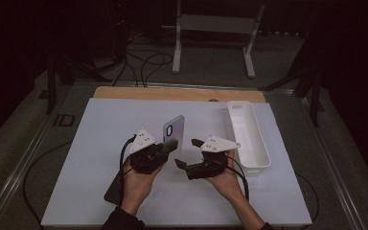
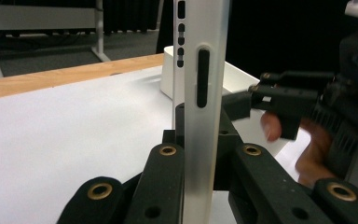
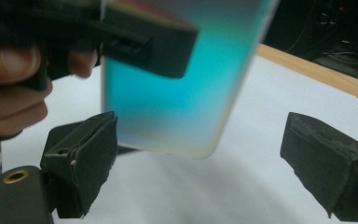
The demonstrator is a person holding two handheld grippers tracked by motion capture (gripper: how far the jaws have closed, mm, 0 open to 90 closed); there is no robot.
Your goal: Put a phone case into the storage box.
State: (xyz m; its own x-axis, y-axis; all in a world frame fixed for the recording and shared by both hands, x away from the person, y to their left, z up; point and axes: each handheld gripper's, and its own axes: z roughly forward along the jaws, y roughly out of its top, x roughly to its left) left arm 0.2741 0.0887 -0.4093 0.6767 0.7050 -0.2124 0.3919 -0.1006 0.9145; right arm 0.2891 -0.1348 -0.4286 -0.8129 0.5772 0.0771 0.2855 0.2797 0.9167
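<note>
My left tongs (image 1: 171,145) are clamped on the lower end of the phone case (image 1: 173,130), holding it upright above the middle of the worktop (image 1: 100,143), nearer the near edge. My right tongs (image 1: 188,152) stand wide, just beside the case without touching it. In the right gripper view the case (image 3: 177,102) is blurred, its top cut off. The white tray (image 1: 247,136) lies along the right edge.

Dim room, bright white mat (image 1: 100,158); the close phone case (image 3: 177,93) is blurred.
</note>
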